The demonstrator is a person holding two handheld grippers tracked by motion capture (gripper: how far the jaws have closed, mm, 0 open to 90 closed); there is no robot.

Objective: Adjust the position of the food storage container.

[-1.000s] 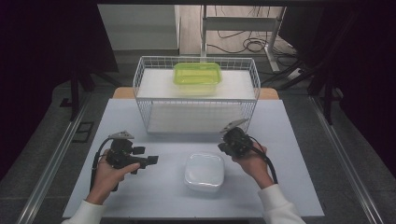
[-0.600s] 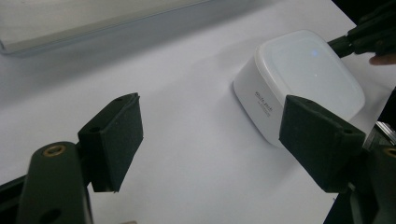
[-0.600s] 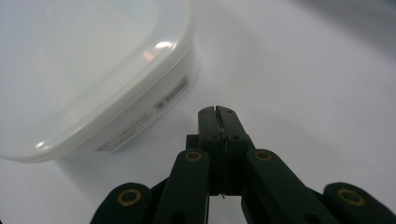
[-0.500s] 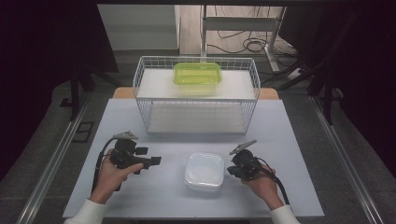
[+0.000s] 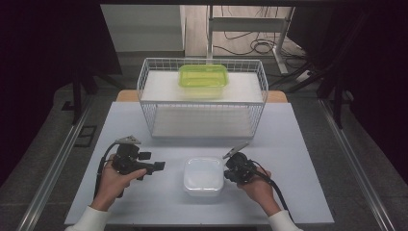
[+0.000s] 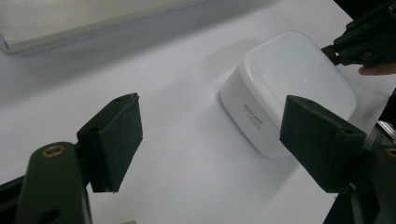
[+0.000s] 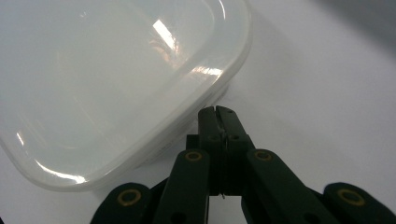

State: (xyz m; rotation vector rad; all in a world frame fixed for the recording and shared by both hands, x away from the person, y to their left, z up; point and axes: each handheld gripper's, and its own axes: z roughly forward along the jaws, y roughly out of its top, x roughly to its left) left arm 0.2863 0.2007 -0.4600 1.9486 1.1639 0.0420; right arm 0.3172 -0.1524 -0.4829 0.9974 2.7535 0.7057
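Observation:
A white lidded container (image 5: pixel 203 175) lies on the pale table near the front edge. My left gripper (image 5: pixel 153 161) hovers to its left with the jaws wide open and nothing between them. In the left gripper view the container (image 6: pixel 289 88) sits ahead and to the right of the open left gripper (image 6: pixel 212 116). My right gripper (image 5: pixel 226 174) is low at the container's right side, jaws shut together on nothing. In the right gripper view the right gripper's (image 7: pixel 218 112) tip is right at the rim of the container (image 7: pixel 112 84); whether it touches I cannot tell.
A white wire basket (image 5: pixel 144 91) stands at the back of the table, with a lime-green lidded container (image 5: pixel 203 77) inside it at the far side. Bare table (image 5: pixel 298 144) lies between the basket and both hands. Cables trail from each gripper toward the front edge.
My right gripper has come down and toward the front, from near the basket's front to the white container's right side. The left gripper has stayed put.

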